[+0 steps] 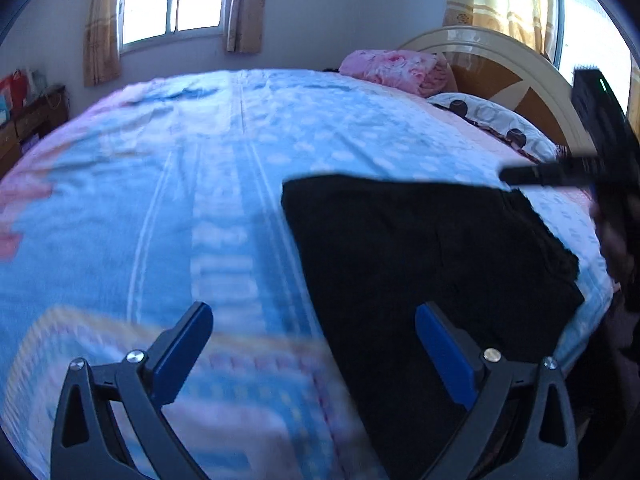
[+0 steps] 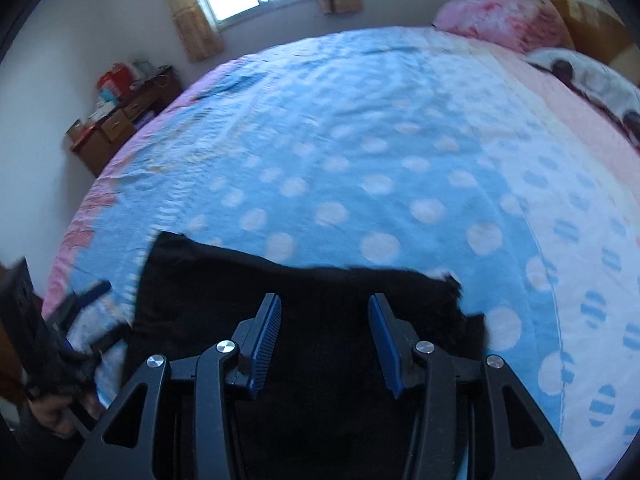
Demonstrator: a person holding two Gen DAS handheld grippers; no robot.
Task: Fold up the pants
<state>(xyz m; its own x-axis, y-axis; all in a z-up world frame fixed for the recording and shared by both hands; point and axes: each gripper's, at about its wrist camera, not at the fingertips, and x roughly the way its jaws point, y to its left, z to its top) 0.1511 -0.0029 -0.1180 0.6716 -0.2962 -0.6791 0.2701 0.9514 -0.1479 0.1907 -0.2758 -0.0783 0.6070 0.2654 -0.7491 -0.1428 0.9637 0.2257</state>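
Observation:
Black pants lie flat on the blue dotted bedspread near the bed's front edge, as a roughly rectangular dark patch. My left gripper is open wide and hovers over the pants' left edge, one finger above the bedspread and the other above the cloth. It holds nothing. My right gripper hangs over the middle of the pants with its jaws apart and nothing pinched between the pads. The left gripper also shows at the left edge of the right wrist view. One finger of the right gripper reaches in above the pants' far right corner.
A folded pink blanket and a spotted pillow lie by the wooden headboard. A brown dresser with boxes stands against the far wall. A person's hand grips the left tool's handle.

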